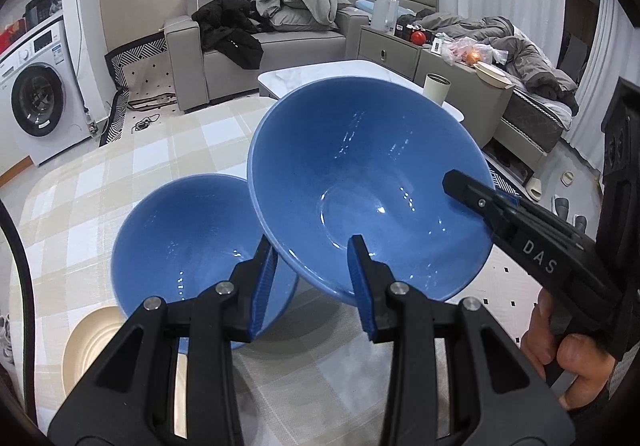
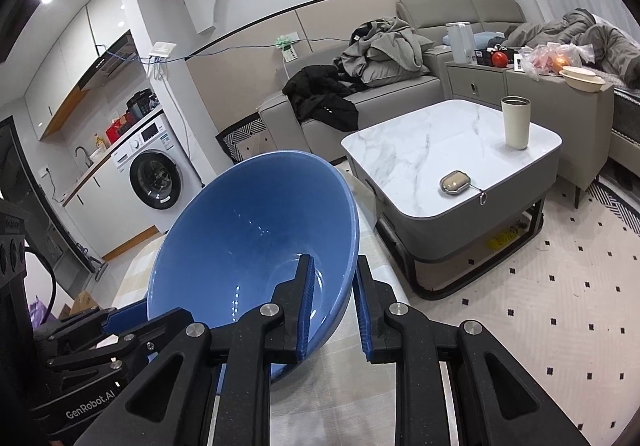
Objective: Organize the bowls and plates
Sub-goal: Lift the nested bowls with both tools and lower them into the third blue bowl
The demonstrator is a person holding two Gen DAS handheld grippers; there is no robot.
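2 glossy blue bowls [image 1: 192, 246] [image 1: 368, 190] sit over a tablecloth [image 1: 120, 166] checked in beige and white. Both grippers [image 1: 314, 282] [image 2: 332, 306] are black with ribbed blue pads — beside them, a cream plate [image 1: 86, 342]. The coffee table [image 2: 432, 150] is grey-veined white marble.

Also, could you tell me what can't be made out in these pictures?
Plate: left wrist view, largely hidden by the left claw and lower bowl.
Lower bowl's right side: left wrist view, behind the tilted bowl.
Whether the two bowls touch: hidden under the tilted bowl in both views.
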